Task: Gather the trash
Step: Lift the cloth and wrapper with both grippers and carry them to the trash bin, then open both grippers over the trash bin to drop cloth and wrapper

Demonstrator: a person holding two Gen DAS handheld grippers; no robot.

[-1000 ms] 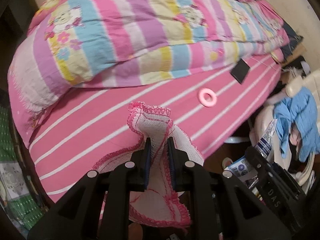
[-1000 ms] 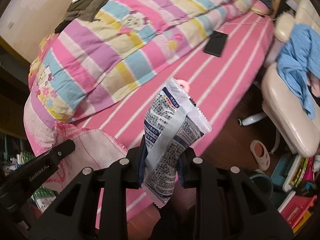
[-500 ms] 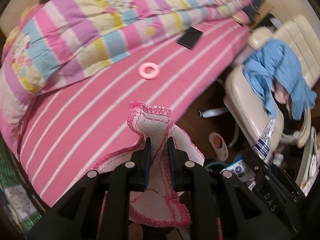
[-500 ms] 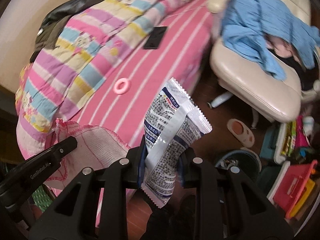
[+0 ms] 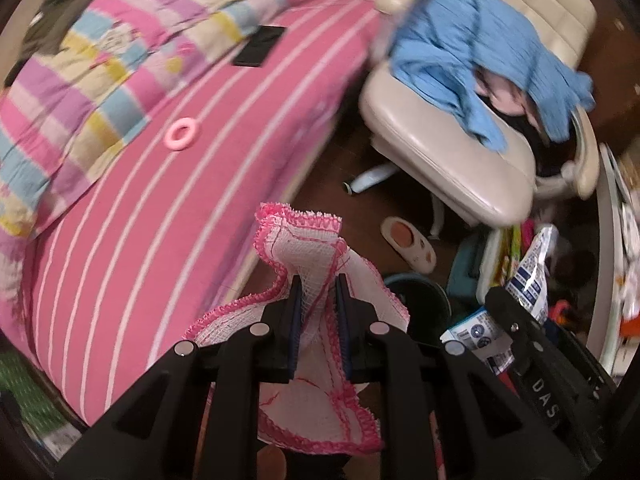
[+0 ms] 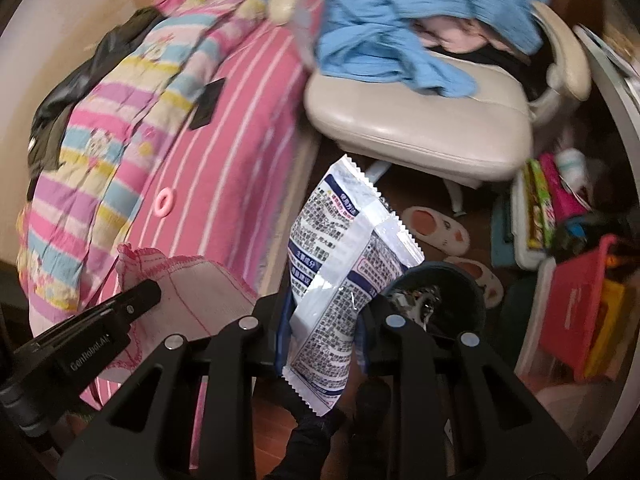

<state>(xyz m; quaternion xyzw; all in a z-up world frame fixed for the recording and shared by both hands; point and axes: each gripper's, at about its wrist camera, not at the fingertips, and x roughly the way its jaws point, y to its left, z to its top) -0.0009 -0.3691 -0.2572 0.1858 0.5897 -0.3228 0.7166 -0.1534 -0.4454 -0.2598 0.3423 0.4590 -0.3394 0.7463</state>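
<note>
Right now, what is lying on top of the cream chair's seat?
A crumpled blue cloth is draped over the cream chair, with pinkish and dark fabric showing beneath it. What else lies under the cloth is covered.

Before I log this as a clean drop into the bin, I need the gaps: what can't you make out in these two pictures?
- Bin: right wrist view, the wrapper and right hand-held gripper cover most of the opening; contents unreadable.
- Bin in left wrist view: mostly behind the cloth in the left hand-held gripper.
- Wrapper print: too small to read.
- Clutter by the chair: blurred, cut off at the right edge.
</note>
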